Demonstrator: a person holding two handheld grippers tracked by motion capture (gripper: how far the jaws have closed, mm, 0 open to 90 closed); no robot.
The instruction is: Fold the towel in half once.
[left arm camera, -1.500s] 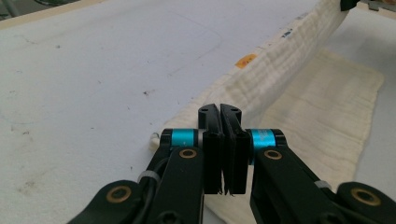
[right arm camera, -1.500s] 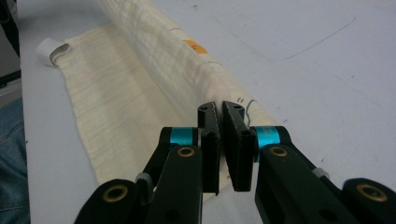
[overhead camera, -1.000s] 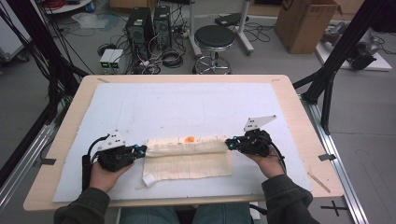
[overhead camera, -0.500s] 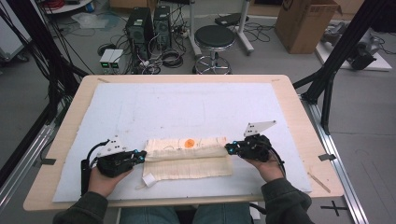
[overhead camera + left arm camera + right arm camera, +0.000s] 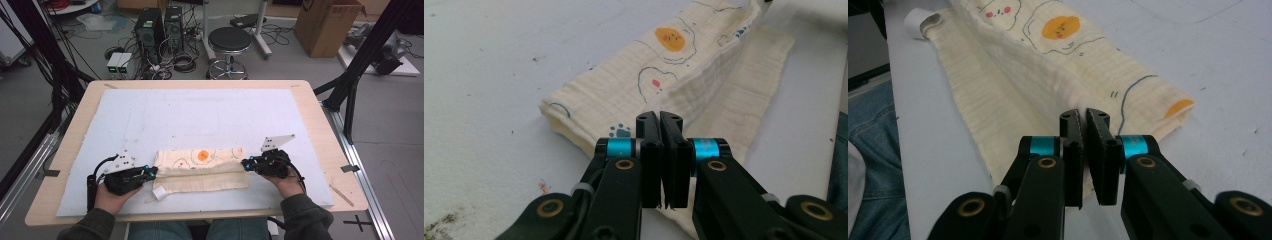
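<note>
A cream muslin cloth printed with fried-egg cartoons (image 5: 200,162) lies folded into a long band on the pale blue mat (image 5: 200,115) that covers the wooden tabletop (image 5: 320,125), and it stretches straight between the two grippers. The left gripper (image 5: 148,171), a black tool with blue bands at its jaws, meets the cloth's left end; the right gripper (image 5: 245,164), of the same build, meets the right end.

In the left gripper view, the jaws stand pressed together with only a hairline between the pads, and an edge of the cloth (image 5: 664,85) is pinched in them. From the pads the upper fold rises and runs away ahead, with an orange yolk print beyond the jaw tips, while the plainer lower layer lies flat to the right of the jaws.

In the right gripper view, the jaws are likewise closed to a thin slit on the cloth's (image 5: 1048,75) upper fold just at their tips. The printed fold runs on ahead and to the right of the jaws; the flat lower layer spreads to their left, ending far ahead in a small white tag (image 5: 918,20). A knee in blue jeans (image 5: 868,150) shows left of the jaws, past the mat's edge.
</note>
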